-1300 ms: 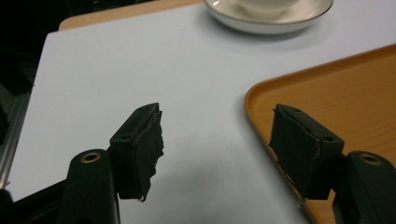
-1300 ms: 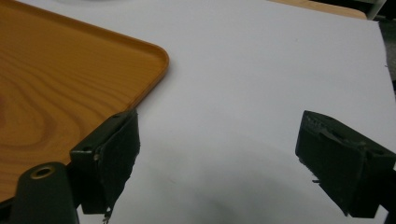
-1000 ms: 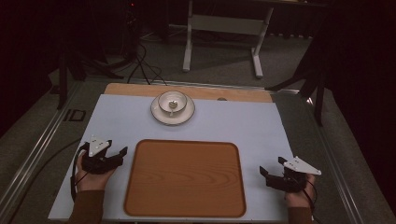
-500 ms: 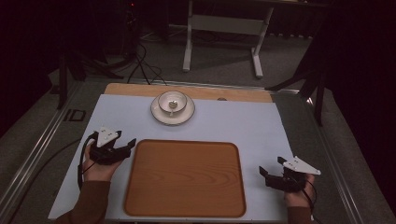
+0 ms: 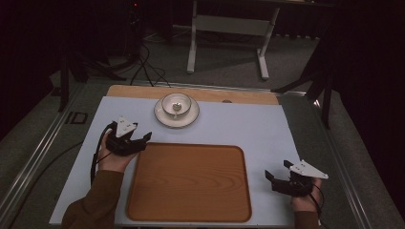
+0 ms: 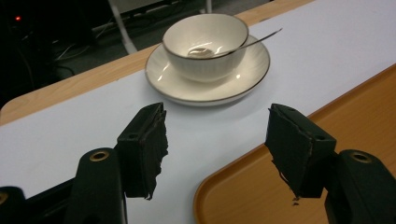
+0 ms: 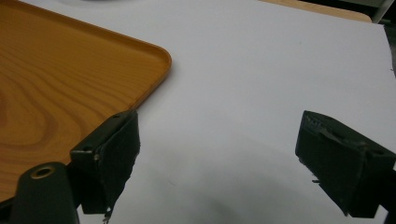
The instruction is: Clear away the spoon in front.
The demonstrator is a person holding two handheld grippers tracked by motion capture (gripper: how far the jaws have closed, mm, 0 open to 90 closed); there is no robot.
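Note:
A white bowl point(image 5: 176, 106) with a spoon point(image 6: 261, 37) in it stands on a gold-rimmed saucer point(image 5: 162, 120) at the far middle of the table. A bare wooden tray point(image 5: 188, 183) lies at the near middle. My left gripper point(image 5: 144, 140) hovers open by the tray's far left corner, its jaws aimed toward the bowl point(image 6: 205, 39); from its own camera the gripper point(image 6: 217, 135) holds nothing. My right gripper point(image 5: 277, 169) stays open and unloaded to the right of the tray, low over the white sheet; its own view point(image 7: 219, 140) shows the tray's corner point(image 7: 154, 51) to the left.
A white sheet point(image 5: 248, 124) covers the table, with a strip of bare wood point(image 5: 239, 97) along the far edge. Beyond the table stand a metal frame point(image 5: 229, 28) and cables point(image 5: 143, 62) on the floor.
My left gripper has moved forward and to the right, from the table's left side to the tray's far left corner, nearer the bowl. The right gripper has stayed put.

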